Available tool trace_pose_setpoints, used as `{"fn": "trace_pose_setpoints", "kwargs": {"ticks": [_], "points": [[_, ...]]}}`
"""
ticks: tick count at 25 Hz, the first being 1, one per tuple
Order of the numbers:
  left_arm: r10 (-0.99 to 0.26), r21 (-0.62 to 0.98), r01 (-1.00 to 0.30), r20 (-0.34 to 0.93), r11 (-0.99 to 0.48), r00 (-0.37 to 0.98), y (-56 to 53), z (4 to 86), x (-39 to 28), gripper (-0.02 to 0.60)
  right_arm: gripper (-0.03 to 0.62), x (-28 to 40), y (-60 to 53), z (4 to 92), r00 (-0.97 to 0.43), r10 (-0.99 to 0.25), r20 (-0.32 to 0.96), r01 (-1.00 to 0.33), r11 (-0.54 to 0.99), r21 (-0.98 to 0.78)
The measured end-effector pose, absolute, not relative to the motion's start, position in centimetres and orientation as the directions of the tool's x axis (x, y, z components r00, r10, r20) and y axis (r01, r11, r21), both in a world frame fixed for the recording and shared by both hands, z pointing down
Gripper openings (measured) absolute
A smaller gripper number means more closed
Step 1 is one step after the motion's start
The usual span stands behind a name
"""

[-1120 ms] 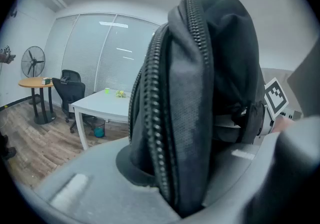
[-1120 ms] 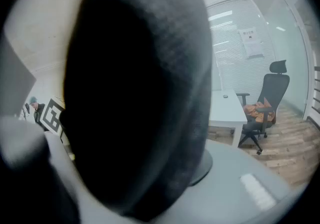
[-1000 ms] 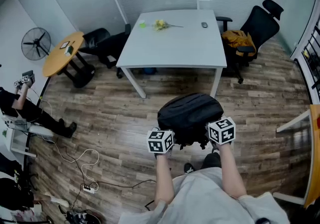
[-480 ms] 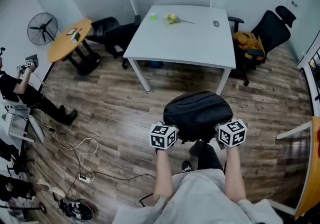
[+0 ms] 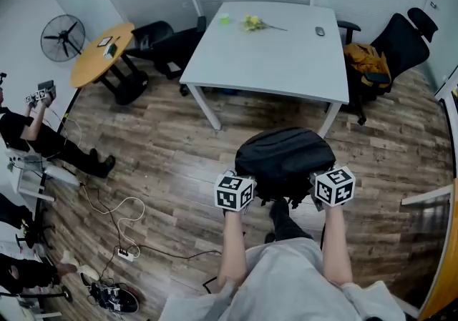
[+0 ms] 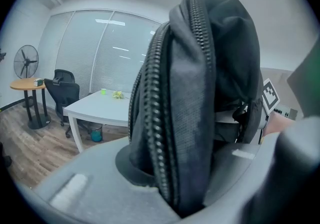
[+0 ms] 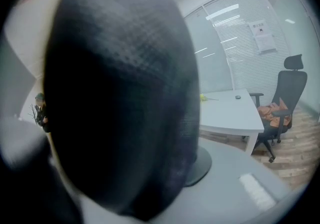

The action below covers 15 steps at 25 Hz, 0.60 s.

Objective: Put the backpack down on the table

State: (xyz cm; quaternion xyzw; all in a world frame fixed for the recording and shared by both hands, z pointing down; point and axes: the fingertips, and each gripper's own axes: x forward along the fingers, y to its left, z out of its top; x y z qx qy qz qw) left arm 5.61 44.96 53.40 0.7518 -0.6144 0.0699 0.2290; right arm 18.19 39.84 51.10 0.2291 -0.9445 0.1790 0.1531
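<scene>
Head view: backpack [image 5: 285, 159] is up in the air in front of the person, over the wood floor [image 5: 164, 162], short of the bench [image 5: 272, 62] and not touching it. left claw [image 5: 236, 187] and right claw [image 5: 329, 184] have it from either side at its near edge. Bench top is mostly bare, only yellow flowers [image 5: 252, 23] and a mouse [image 5: 319, 31] at the far end

Left claw view: jaws clamped on a fold of the black fabric, zipper [image 6: 152, 128] running down it. Bench visible beyond, off to the left

Right claw view: jaws closed on the bag's textured side, which fills most of the frame. Bench shows to the right behind it

Status, as a judgement: pickup done, the bag is lifted and facing the bench. Not yet done: close the gap, clear the near edge, set it on the free near half, release both claws. Roughly midway
</scene>
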Motion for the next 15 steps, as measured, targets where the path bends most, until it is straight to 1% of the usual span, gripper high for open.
{"fn": "trace_pose_setpoints", "kwargs": {"ticks": [8,15], "points": [[-0.887,0.247,-0.955,0.388,-0.162,0.251,37.4,52.1,1.9,0.058,0.083,14.6,32.6,49.9,-0.846,-0.391,0.361,-0.498,0.823,-0.273],[-0.879,0.236,-0.951,0.385,-0.199,0.28,30.3,50.9,0.7,0.058,0.084,13.5,25.5,48.9,-0.838,-0.417,0.352,-0.518,0.81,-0.275]]}}
